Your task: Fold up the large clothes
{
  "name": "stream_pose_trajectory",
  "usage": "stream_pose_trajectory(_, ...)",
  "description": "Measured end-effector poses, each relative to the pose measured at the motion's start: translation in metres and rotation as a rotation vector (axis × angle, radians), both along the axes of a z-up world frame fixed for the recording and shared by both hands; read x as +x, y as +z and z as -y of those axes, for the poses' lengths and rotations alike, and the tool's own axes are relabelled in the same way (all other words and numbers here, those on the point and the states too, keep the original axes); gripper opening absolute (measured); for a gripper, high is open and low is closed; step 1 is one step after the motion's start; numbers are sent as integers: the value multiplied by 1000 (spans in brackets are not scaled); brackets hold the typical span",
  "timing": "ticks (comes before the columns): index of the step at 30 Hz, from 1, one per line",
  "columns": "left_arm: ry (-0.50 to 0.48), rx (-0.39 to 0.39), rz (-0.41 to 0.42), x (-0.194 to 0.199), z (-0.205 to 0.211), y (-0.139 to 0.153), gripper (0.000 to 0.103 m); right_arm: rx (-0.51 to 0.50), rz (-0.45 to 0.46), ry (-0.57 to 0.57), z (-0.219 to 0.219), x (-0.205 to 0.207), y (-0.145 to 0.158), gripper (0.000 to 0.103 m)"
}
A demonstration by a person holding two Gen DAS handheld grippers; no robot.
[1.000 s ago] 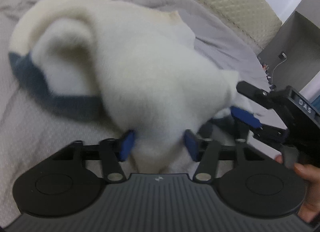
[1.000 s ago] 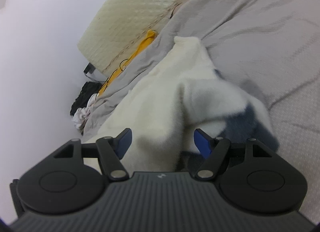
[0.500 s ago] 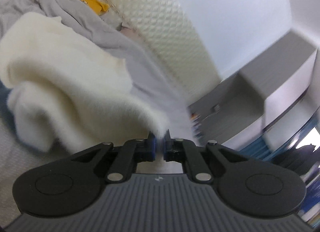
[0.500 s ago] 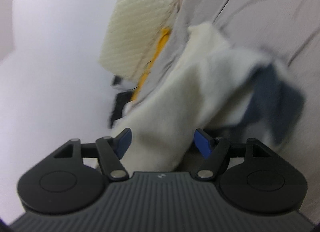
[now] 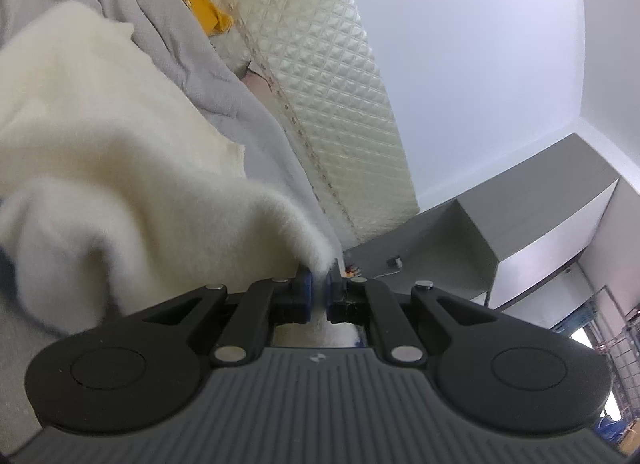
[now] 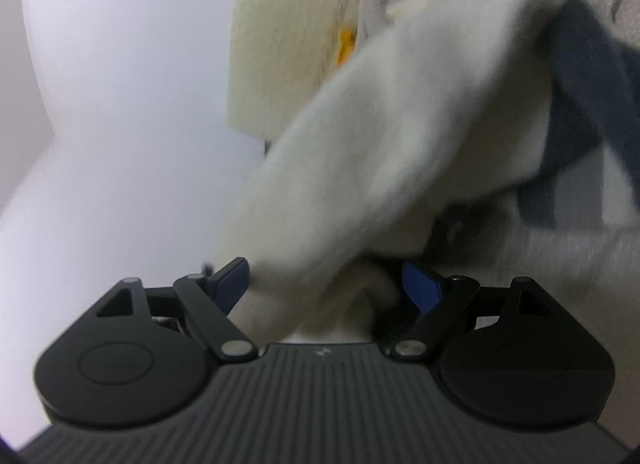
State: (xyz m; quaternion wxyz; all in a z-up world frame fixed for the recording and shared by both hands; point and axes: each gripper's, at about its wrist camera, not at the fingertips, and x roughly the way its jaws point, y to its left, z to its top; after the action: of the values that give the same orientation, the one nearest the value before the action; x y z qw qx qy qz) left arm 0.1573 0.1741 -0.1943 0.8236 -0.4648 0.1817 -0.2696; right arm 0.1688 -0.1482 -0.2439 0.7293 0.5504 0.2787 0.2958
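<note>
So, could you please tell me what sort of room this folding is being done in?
Most likely a bedroom. The fluffy white garment lies on a bed with a rumpled grey cover, a cream quilted headboard runs behind it, and a grey cabinet stands against the white wall.

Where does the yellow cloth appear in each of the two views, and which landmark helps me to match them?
Left wrist view: the yellow cloth is at the top left, between the grey blanket and the quilted headboard.
Right wrist view: yellow cloth is a small blurred patch at the upper middle, beside the headboard.
Shared landmark: the headboard; the white sweater too.
</note>
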Motion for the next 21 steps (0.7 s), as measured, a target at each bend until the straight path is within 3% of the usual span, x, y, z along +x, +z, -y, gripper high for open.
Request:
stream_pose_trajectory(4,14,158,-64,27,8,27,7,52,-56,-30,-6,28,-20,95)
stream_pose_trajectory(6,11,307,-110,37,23,52,7,67,-60,-46,-6,36,-24,95)
stream_pose_trajectory(8,1,502,-104,42,45,81,7,58,-44,-74,-5,40,-18,94)
stream_pose_trajectory(12,48,781,-142,49,83,120,7,-6,34,-103,0,42,9,62)
stream_pose_trajectory(13,80,838,-142,49,91,129,7,-11,58,-113,4,41,15,47)
stream_pose_trajectory(15,94,908,-175,53,104,143,7,-45,110,-121,14,38,31,31)
stream_pose_trajectory(16,97,930,-198,54,108,148,7,-70,128,-134,16,35,41,29)
stream_pose_trajectory(21,82,859,-183,35,101,173,7,-159,195,-133,29,15,75,23)
